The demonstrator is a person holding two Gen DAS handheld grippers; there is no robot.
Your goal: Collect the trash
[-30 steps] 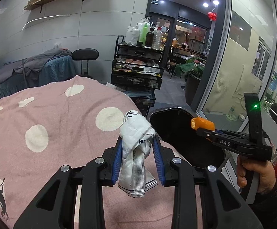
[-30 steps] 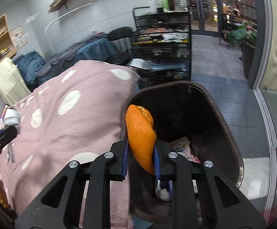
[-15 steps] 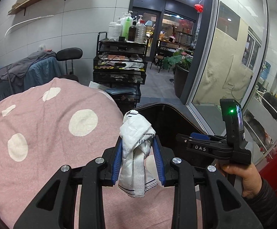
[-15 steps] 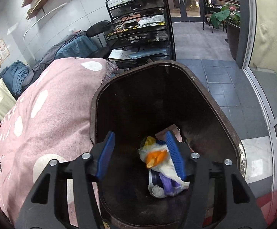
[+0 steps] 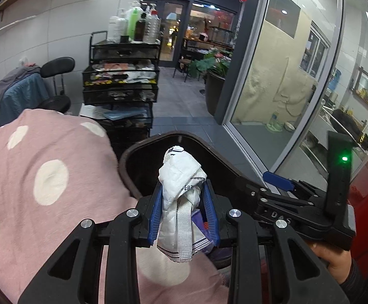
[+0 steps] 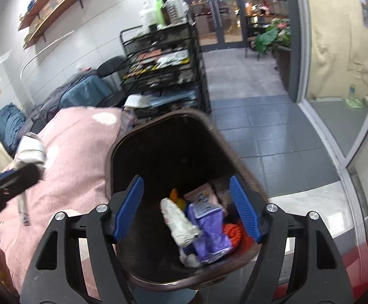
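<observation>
- Left gripper: jaws narrow, blue pads clamped on a crumpled white wrapper, held above the near rim of the dark trash bin.
- Right gripper: jaws have just been opening and stand wide over the bin, nothing between the pads.
- Bin contents: orange peel, purple packet, white wrapper piece.
- Pink dotted blanket lies just left of the bin.

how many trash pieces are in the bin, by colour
In the bin, from the right wrist view:
white crumpled wrapper: 1
purple packet: 1
orange peel: 1
yellow-orange scrap: 1
pink carton: 1
Total: 5 visible; more may be hidden beneath.
</observation>
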